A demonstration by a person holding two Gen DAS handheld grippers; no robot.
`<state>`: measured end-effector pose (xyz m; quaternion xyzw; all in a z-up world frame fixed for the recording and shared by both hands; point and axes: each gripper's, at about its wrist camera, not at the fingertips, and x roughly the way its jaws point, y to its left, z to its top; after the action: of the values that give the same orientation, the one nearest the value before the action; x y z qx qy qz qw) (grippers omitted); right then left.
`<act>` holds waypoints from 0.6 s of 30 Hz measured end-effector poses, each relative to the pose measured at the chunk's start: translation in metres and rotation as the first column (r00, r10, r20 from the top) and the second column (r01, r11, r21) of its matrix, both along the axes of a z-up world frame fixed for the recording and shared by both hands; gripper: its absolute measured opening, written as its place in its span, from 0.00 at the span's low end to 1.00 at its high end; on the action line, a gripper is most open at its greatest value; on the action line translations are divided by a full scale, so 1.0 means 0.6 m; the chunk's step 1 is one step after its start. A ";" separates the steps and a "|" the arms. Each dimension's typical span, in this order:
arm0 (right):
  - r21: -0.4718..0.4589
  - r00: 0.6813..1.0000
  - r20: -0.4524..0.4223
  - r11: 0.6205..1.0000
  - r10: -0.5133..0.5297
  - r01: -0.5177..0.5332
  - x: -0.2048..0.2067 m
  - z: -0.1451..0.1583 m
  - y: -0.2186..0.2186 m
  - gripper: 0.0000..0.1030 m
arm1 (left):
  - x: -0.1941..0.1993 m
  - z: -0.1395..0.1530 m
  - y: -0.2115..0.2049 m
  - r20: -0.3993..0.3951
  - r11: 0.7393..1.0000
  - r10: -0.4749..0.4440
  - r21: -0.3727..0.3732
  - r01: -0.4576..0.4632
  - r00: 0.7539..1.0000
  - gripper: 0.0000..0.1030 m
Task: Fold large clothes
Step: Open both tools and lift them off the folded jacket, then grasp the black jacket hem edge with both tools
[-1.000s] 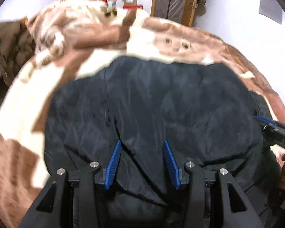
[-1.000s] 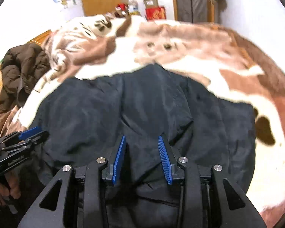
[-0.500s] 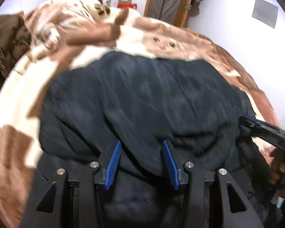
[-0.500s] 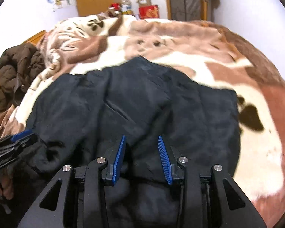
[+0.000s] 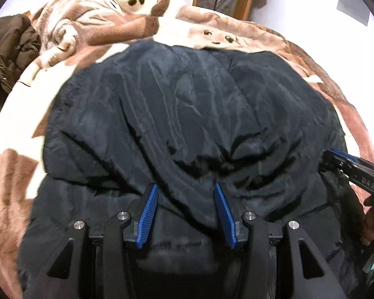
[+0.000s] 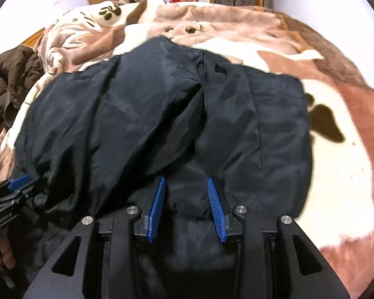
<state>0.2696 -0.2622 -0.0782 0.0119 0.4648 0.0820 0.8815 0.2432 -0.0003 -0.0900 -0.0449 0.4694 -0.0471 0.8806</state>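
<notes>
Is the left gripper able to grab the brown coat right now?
Probably not. The left gripper sits on the black jacket, with fabric bunched between its fingers, while the brown coat lies across the blanket.

Both wrist views are evenly and brightly lit by diffuse indoor light, with no hard shadows. The white walls (image 5: 299, 5) wash out toward glare. Fisheye distortion bows the bed blanket (image 6: 336, 174) and leaves dark corner vignettes. The black coat (image 5: 187, 112) shows slight motion blur and little detail.
</notes>
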 end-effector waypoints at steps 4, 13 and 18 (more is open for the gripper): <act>0.020 1.000 0.021 1.000 0.004 -0.004 -0.061 0.028 -0.005 0.36 | -0.045 0.031 -0.005 0.026 1.000 -0.002 0.010 0.002 1.000 0.48; 0.066 0.999 0.048 0.998 0.022 -0.025 -0.176 0.065 -0.021 0.50 | -0.153 0.078 -0.002 0.076 0.999 -0.033 0.038 0.030 0.997 0.48; 0.082 0.998 0.030 0.996 -0.050 0.047 -0.239 0.060 -0.075 0.52 | -0.212 0.078 0.043 0.078 0.998 -0.002 0.058 -0.002 0.997 0.49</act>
<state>0.1261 -0.3075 -0.0421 0.0577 0.4467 0.0794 0.8893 0.1157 0.0258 -0.0432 -0.0175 0.4357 -0.0352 0.8992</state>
